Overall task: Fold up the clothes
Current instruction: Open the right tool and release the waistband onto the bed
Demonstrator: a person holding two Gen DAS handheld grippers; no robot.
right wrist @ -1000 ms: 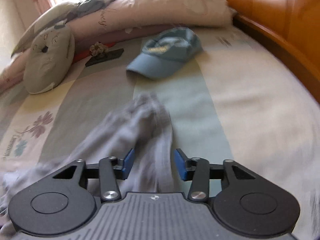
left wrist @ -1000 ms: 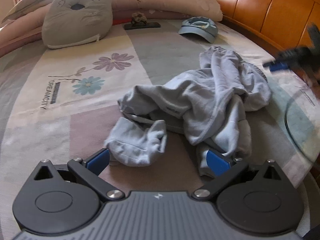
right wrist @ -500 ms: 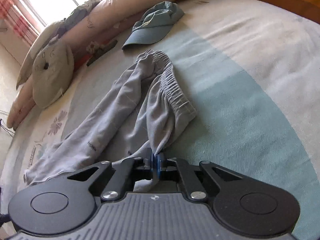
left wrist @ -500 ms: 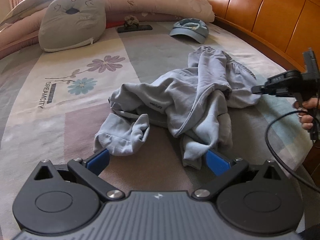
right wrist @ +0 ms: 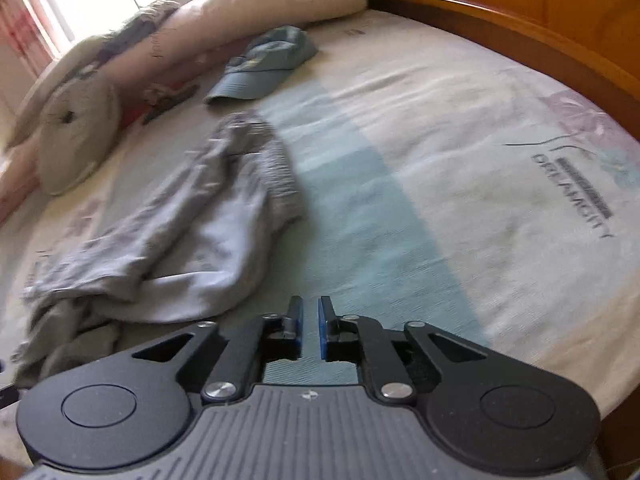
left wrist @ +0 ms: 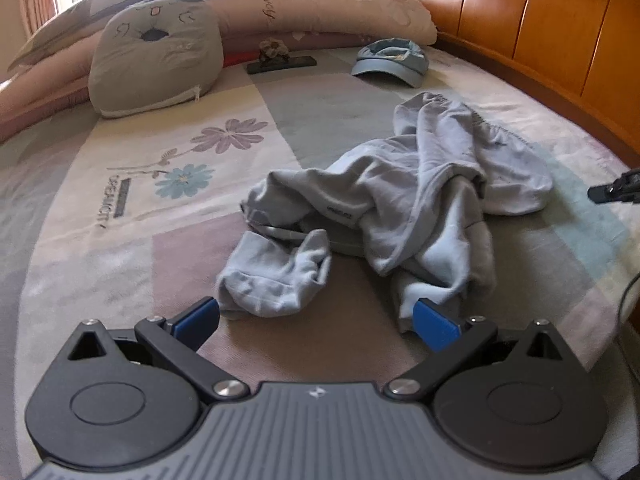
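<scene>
A: Your right hand-held gripper (right wrist: 310, 322) is parting its jaws with nothing between them, just beside the sweatpants (left wrist: 400, 208).

B: And your left hand-held gripper (left wrist: 316, 320) gapes wide, empty, framing both cuffs.

A: One garment crumpled mid-bed (left wrist: 120, 264), unfolded. One cap (left wrist: 390, 62), two pillows beyond.

A crumpled pair of sweatpants (left wrist: 400, 196) lies mid-bed (left wrist: 120, 240), its two cuffs nearest the left claw (left wrist: 316, 316), which hangs over the bed's near edge with one cuff beside each finger. Beyond the sweatpants a cap (left wrist: 390, 60) rests near the headboard (left wrist: 520, 28); left of it sits a small ornament (left wrist: 276, 54), then a cushion (left wrist: 154, 68) against the pillows (left wrist: 332, 12). The right claw (right wrist: 310, 322) hovers just off the waistband end (right wrist: 276, 172), nothing between its parting fingers.
</scene>
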